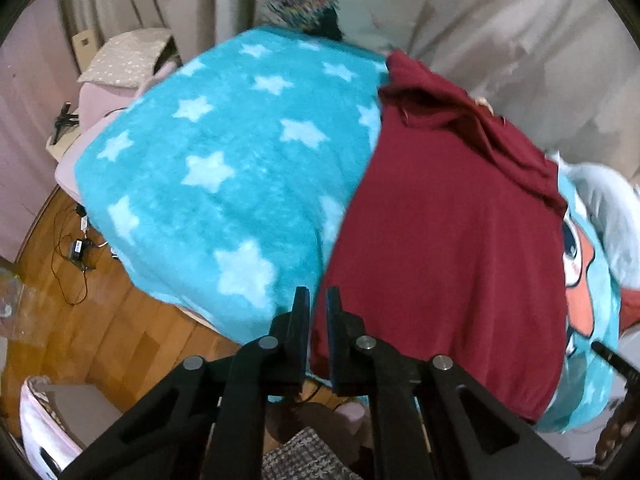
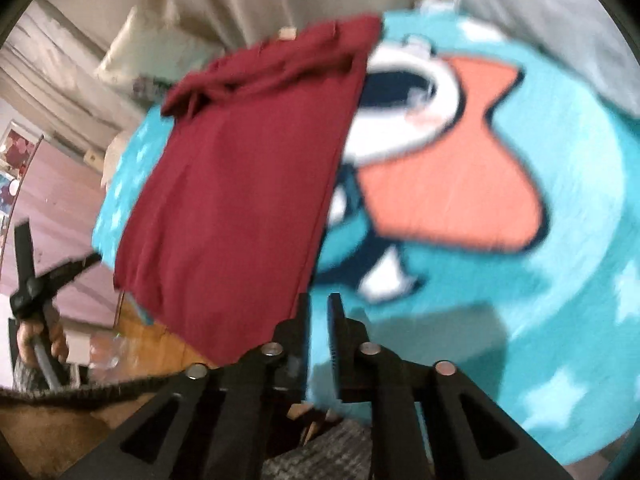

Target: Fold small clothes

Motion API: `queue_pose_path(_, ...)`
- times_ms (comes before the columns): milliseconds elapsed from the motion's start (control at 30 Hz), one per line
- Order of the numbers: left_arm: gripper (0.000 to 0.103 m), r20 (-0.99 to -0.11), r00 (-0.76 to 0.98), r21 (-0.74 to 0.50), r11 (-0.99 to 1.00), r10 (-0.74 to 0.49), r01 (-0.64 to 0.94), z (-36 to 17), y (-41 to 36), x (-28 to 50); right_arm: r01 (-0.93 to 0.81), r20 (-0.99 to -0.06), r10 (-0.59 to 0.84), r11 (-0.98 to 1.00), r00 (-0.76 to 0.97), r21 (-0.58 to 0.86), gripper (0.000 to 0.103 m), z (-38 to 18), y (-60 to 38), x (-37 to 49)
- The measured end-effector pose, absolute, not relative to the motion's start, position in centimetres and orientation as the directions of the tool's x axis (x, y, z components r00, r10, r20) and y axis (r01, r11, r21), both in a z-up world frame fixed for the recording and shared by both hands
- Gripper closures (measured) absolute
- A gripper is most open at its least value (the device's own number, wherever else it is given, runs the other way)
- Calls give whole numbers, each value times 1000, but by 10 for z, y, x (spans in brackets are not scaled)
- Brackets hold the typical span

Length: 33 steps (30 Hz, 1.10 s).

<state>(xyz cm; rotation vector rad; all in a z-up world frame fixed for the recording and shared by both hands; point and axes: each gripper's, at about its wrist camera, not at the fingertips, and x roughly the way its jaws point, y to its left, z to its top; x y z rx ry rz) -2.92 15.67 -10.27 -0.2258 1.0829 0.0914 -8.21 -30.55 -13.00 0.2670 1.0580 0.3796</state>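
Note:
A dark red garment (image 1: 440,248) lies spread on a turquoise star-patterned blanket (image 1: 208,168). Its far end is bunched into folds. My left gripper (image 1: 318,300) hovers at the garment's near left corner, jaws nearly closed with a narrow gap, holding nothing visible. In the right wrist view the same red garment (image 2: 240,184) lies left of a cartoon face printed on the blanket (image 2: 560,184). My right gripper (image 2: 319,306) is at the garment's near right corner, jaws nearly closed with a narrow gap and nothing between them. The left gripper (image 2: 28,284) shows at the far left.
The blanket covers a bed with a pink sheet (image 1: 68,168). Wooden floor (image 1: 80,320) with cables lies to the left. Beige curtains (image 1: 500,40) and a floral cushion (image 1: 296,4) stand behind. A grey pillow (image 2: 560,28) lies at the back right.

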Motion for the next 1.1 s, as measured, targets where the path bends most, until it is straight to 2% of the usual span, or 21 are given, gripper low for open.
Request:
queue_pose_path(33,95,-877,479,-136,973,-31,-187,-98,157,-29,-176,-782,419,907,462,382,62,-123,-308,-78)
queue_pose_path(67,94,-872,490,-132,974,-25,-186,-93,156,-27,-181,-766,412,910,493,373,48,-115,-309,-68)
queue_pose_path(133,82,-858,514,-132,978,-30,-163,-82,149,-19,-202,-738,414,909,532,364,48,-100,-301,-45)
queue_pose_path(233,70,-836,547,-126,986,-48,-106,-70,136,6,-215,-712,407,912,573,348,48,-81,-287,-7)
queue_pose_path(400,64,-804,580,-162,987,-132,0,-62,113,64,-138,-709,362,925,605,354,45,-70,-263,94)
queue_pose_path(467,64,-798,580,-170,984,-163,42,-65,104,93,-80,-742,319,937,590,339,41,-77,-256,136)
queue_pose_path(567,64,-792,581,-172,982,-188,84,-70,93,133,5,-797,262,949,544,315,41,-97,-248,187)
queue_pose_path(600,64,-792,579,-170,981,-193,94,-72,90,146,29,-812,264,945,521,325,41,-106,-246,202)
queue_pose_path(633,64,-793,576,-168,980,-197,103,-74,88,157,35,-814,285,936,506,350,63,-112,-246,209)
queue_pose_path(667,64,-794,573,-168,980,-201,111,-76,85,171,38,-814,307,927,493,372,91,-115,-246,213)
queue_pose_path(767,64,-809,545,-191,975,-221,111,-86,81,203,58,-803,309,919,509,390,93,-114,-258,210)
queue_pose_path(900,64,-811,529,-217,968,-250,125,-96,72,232,145,-818,229,925,529,352,93,-116,-285,202)
queue_pose_path(1000,64,-838,494,-176,972,-232,158,-114,55,256,175,-824,219,918,523,355,93,-121,-293,203)
queue_pose_path(1100,64,-885,449,-73,988,-127,136,-142,46,272,150,-832,194,938,519,312,92,-119,-285,203)
